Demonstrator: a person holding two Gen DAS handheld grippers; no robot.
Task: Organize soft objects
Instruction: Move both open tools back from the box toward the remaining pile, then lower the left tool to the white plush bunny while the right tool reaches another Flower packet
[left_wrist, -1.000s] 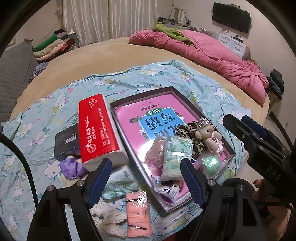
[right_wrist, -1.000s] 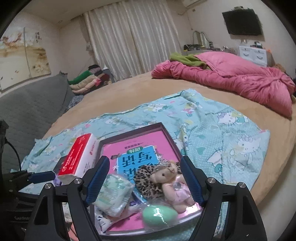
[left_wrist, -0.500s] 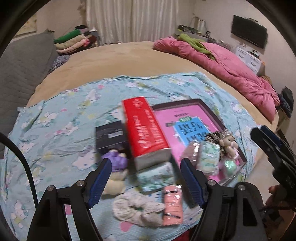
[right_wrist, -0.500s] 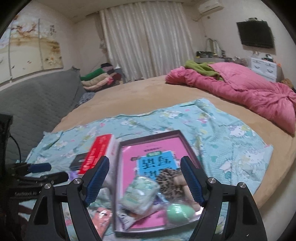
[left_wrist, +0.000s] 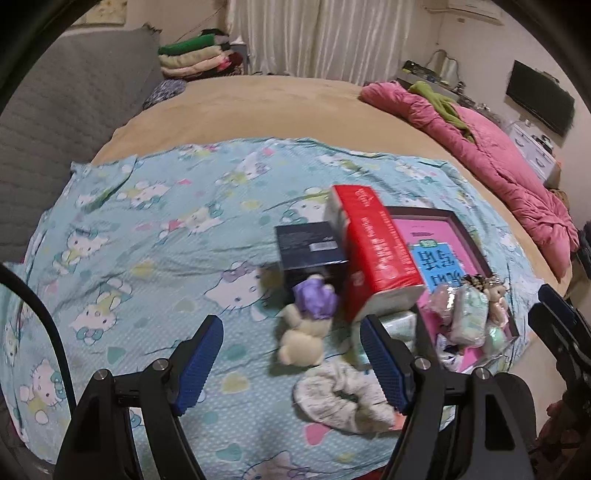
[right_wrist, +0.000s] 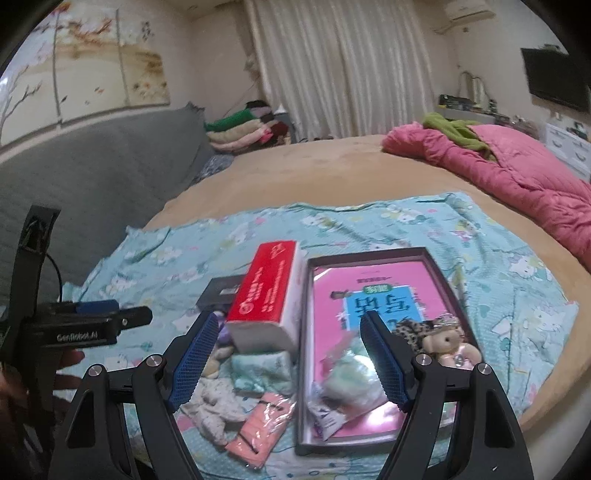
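Both my grippers hung wide apart and empty — my left gripper (left_wrist: 291, 363) above the Hello Kitty sheet (left_wrist: 140, 229), my right gripper (right_wrist: 290, 360) over the near end of the tray (right_wrist: 376, 254).

I counted one red tissue pack (left_wrist: 373, 251), one dark box (left_wrist: 310, 251) touching its left side, one cream plush toy with a purple cap (left_wrist: 306, 321), one pale scrunchie (left_wrist: 341, 398), one folded mint cloth (right_wrist: 258, 369) and one pink wrapped packet (right_wrist: 260, 424) — all on the sheet, left of the tray. The tissue pack's long axis ran away from me, parallel to the tray's long side, its white end facing me.

Inside the tray lay one pink booklet (right_wrist: 373, 284), one small doll in pink (right_wrist: 448, 345) against a leopard-print piece (right_wrist: 412, 330), and a few wrapped soft packets (left_wrist: 467, 314) bunched at the near end; their exact number I could not tell.
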